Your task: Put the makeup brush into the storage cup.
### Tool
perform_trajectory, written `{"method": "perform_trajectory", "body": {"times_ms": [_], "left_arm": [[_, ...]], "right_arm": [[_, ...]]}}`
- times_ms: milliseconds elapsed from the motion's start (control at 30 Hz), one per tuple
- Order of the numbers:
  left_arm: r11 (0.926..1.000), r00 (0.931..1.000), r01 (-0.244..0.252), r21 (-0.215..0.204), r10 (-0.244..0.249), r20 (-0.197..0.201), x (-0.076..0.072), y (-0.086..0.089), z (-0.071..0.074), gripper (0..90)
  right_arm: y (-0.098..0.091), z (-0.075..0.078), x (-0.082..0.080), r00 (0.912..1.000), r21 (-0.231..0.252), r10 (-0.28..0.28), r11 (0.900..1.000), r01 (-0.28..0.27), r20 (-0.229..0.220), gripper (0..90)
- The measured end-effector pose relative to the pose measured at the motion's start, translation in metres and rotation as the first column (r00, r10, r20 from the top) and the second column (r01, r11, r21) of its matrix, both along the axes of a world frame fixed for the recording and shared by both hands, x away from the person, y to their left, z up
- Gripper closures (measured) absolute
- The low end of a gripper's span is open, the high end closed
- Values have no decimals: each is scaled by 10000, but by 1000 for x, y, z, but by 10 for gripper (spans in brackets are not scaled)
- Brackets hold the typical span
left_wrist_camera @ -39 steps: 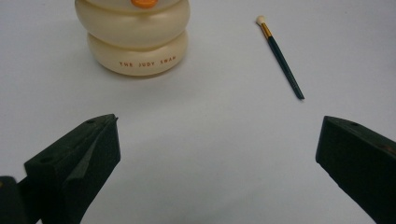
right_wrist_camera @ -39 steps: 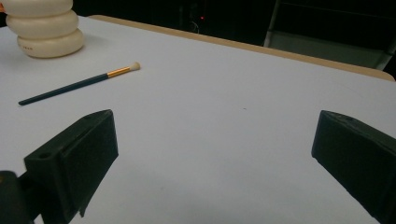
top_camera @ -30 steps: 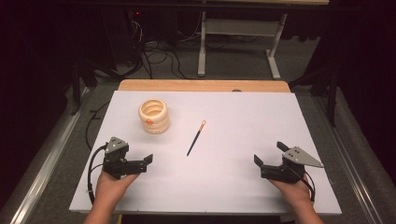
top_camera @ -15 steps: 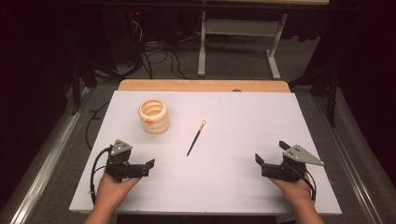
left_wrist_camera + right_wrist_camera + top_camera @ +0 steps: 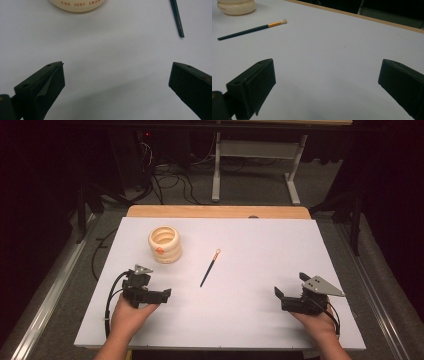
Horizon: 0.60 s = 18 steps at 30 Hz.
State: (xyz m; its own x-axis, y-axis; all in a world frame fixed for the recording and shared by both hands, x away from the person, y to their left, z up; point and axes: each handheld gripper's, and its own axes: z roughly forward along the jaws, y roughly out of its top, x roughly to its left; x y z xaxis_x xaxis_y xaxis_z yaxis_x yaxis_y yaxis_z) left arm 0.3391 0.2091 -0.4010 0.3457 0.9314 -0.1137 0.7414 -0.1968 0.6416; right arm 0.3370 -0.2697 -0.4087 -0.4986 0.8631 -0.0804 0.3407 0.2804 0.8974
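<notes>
Paintbrush (image 5: pixel 210 267) mid-table, lying flat: dark teal handle, gold ferrule, pale bristle tip pointing far. Handle print too small to read. Cream ribbed pot (image 5: pixel 165 244) far-left of brush, well apart; orange lettering cut off at top edge of left gripper view. Left gripper (image 5: pixel 159 295) near-left, jaws spread wide, holding nothing. Right gripper (image 5: pixel 278 298) near-right, jaws likewise spread, nothing between. White table (image 5: pixel 260 245) beneath.

My left gripper (image 5: pixel 162 294) sits low with jaws spread wide; my right gripper (image 5: pixel 278 296) is wide open too, apparently hovering, hands well apart.
</notes>
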Motion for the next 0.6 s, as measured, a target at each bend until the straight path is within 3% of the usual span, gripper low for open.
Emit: {"method": "perform_trajectory", "body": {"times_ms": [67, 100, 133, 267, 467, 600], "left_arm": [[9997, 9990, 198, 129, -192, -398, 5, -1, 4, 26], [9997, 9990, 198, 129, -192, -398, 5, -1, 4, 31], [9988, 9971, 348, 344, -323, -691, 6, -1, 6, 31], [9988, 9935, 417, 244, -389, -1067, 5, 1, 10, 32], [9979, 9864, 565, 324, -508, -1565, 5, 4, 10, 34], [9970, 9807, 612, 483, -511, -1890, 4, 2, 13, 33]], "right_arm": [[-2, 5, 1, 9998, -185, -6, 9998, 9, 200, 22], [-2, 5, 1, 9998, -185, -6, 9998, 9, 200, 22], [-4, 8, 1, 9996, -86, -29, 10000, 31, 274, 22], [-4, 11, 2, 9996, 108, -152, 9998, 149, 222, 22], [1, 11, -2, 9989, -205, 62, 9998, -53, 471, 22], [3, 9, -1, 9994, -247, 111, 9996, -103, 318, 22]]}}
